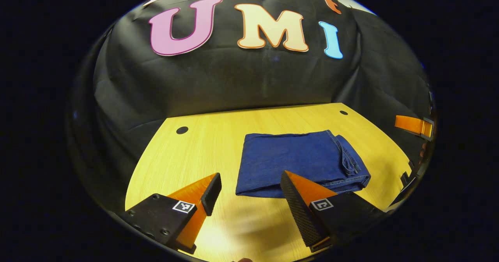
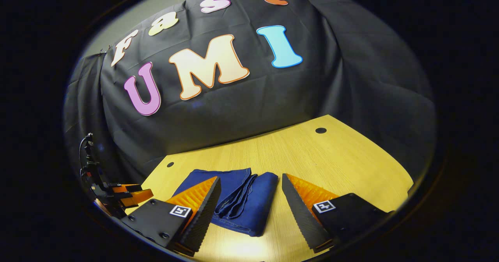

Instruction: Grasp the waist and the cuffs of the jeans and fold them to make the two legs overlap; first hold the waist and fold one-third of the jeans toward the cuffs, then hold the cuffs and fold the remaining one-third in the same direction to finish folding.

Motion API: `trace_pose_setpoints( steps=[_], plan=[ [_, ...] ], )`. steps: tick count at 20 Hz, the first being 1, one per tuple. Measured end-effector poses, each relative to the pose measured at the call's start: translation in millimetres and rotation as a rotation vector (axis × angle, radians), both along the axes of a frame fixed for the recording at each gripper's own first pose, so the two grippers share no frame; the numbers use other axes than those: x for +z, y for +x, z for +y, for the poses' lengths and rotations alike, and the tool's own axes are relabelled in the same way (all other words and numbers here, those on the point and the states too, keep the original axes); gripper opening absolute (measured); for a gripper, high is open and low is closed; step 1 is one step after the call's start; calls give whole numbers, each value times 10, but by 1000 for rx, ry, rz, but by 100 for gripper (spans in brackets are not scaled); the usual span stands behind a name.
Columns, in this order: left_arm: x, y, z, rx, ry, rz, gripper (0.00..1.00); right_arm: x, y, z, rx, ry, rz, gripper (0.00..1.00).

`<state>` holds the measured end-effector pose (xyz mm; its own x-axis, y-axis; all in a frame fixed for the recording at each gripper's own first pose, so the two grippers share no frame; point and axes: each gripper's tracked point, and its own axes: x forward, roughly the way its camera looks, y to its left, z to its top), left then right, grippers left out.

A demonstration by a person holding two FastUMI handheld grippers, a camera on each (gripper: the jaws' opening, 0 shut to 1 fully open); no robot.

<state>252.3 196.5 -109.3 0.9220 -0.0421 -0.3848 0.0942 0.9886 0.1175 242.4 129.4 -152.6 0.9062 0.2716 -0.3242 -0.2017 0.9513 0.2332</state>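
The dark blue jeans [image 1: 300,162] lie folded into a compact rectangle on the wooden table [image 1: 202,145], with the layered edges and a seam at their right end. My left gripper [image 1: 251,192] hovers open just in front of the bundle, nothing between its fingers. In the right gripper view the same jeans [image 2: 241,199] lie just ahead, stacked folds facing me. My right gripper [image 2: 251,203] is open above their near end, holding nothing. The left gripper [image 2: 128,195] shows at the far left edge of that view, and the right gripper [image 1: 415,125] at the far right edge of the left gripper view.
The table has small round black holes [image 1: 182,130] [image 2: 321,130] near its far corners. Black cloth wall [image 2: 249,98] rises directly behind the table's far edge. Bare wood [image 2: 343,164] stretches to the right of the jeans.
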Motion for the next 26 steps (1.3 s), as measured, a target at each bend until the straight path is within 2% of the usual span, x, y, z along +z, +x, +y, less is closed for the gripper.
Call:
trace_pose_setpoints(
  steps=[6,14,21,26],
  plan=[
    [74,5,-20,-28,5,-26,93,46,-117,126,7,-22,-10,98],
    [114,-11,55,-82,-35,-21,92,51,-281,383,13,-7,-6,97],
    [148,-55,311,-84,-27,-25,92,69,-421,499,-3,-33,-20,97],
    [113,-65,311,-84,-38,-12,92,120,-401,526,-9,-25,-28,98]
  ],
)
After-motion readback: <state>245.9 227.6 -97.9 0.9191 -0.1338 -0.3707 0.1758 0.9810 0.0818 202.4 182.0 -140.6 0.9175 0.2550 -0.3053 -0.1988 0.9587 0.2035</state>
